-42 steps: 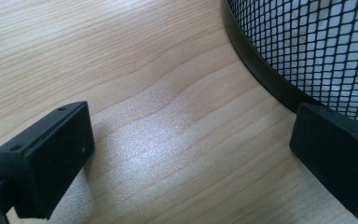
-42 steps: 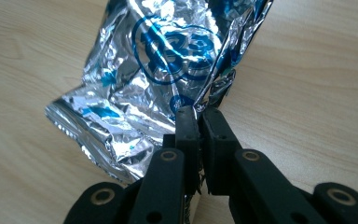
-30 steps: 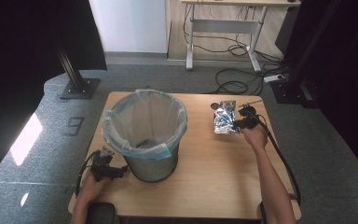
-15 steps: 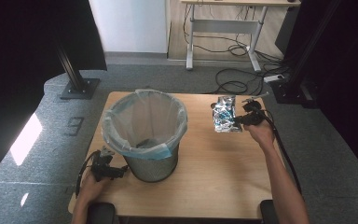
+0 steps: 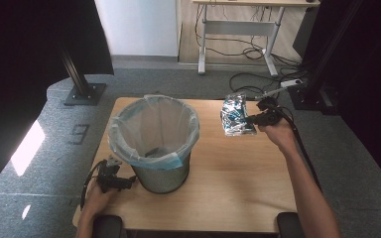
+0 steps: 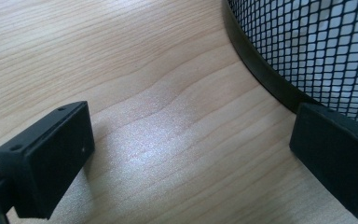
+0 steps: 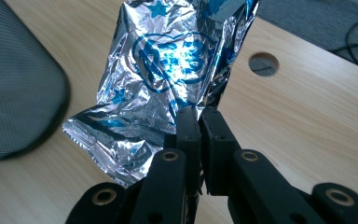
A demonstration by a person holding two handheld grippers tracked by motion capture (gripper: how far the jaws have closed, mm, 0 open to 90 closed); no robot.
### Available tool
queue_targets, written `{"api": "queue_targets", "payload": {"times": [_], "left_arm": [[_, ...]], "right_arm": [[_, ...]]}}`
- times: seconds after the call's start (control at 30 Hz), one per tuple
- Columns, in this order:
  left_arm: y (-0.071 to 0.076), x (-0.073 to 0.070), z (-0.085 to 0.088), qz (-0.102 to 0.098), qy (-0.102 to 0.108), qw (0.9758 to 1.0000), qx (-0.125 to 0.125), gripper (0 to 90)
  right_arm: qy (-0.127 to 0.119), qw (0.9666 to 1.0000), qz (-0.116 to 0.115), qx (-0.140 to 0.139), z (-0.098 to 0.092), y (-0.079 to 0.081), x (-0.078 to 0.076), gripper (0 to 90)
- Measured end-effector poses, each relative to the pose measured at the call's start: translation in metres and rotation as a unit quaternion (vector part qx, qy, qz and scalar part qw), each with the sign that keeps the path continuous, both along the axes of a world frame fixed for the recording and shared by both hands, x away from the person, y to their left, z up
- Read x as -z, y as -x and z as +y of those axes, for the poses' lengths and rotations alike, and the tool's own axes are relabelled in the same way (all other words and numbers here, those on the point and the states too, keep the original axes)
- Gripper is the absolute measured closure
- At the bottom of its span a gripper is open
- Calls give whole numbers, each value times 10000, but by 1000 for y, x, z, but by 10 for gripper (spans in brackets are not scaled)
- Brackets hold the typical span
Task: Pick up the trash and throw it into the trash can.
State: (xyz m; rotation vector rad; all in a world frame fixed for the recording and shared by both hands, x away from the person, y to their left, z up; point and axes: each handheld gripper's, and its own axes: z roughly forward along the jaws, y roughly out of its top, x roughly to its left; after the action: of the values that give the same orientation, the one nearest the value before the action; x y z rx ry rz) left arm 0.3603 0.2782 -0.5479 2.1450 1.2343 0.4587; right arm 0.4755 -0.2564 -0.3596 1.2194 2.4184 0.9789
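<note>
A crinkled silver foil bag with blue print [image 5: 235, 115] [image 7: 168, 74] hangs in the air over the table's far right part, pinched at its edge by my right gripper [image 5: 256, 119] [image 7: 198, 116], which is shut on it. A black mesh waste bin [image 5: 155, 144] lined with a pale blue bag stands on the wooden table [image 5: 238, 183], left of the middle. My left gripper [image 5: 124, 183] [image 6: 191, 154] rests low on the table at the bin's near left foot, its jaws wide open with bare wood between them and the bin's mesh wall [image 6: 317, 51] just beyond.
A round cable hole [image 7: 264, 64] pierces the tabletop behind the foil bag. Beyond the table are grey floor, a black stand base [image 5: 82, 93] at the left, a white desk frame [image 5: 238, 29] and cables [image 5: 258, 82] at the back.
My right gripper has lifted the foil bag off the table and carried it a little up and away. The left gripper and the bin have stayed put.
</note>
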Motion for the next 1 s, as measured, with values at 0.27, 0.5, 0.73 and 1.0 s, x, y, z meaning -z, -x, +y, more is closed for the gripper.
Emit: {"api": "queue_targets", "payload": {"times": [0.27,0.5,0.73,1.0], "left_arm": [[0,0,0,4,-1,10000,2,0],[0,0,0,4,0,10000,2,0],[0,0,0,5,-1,10000,4,0],[0,0,0,5,-1,10000,3,0]], "right_arm": [[-96,9995,-117,-261,15,9,-34,859],[-169,9986,-191,-466,25,16,-58,859],[-209,9972,-285,-653,37,23,-83,858],[-238,9947,-384,-921,59,31,-108,857]]}}
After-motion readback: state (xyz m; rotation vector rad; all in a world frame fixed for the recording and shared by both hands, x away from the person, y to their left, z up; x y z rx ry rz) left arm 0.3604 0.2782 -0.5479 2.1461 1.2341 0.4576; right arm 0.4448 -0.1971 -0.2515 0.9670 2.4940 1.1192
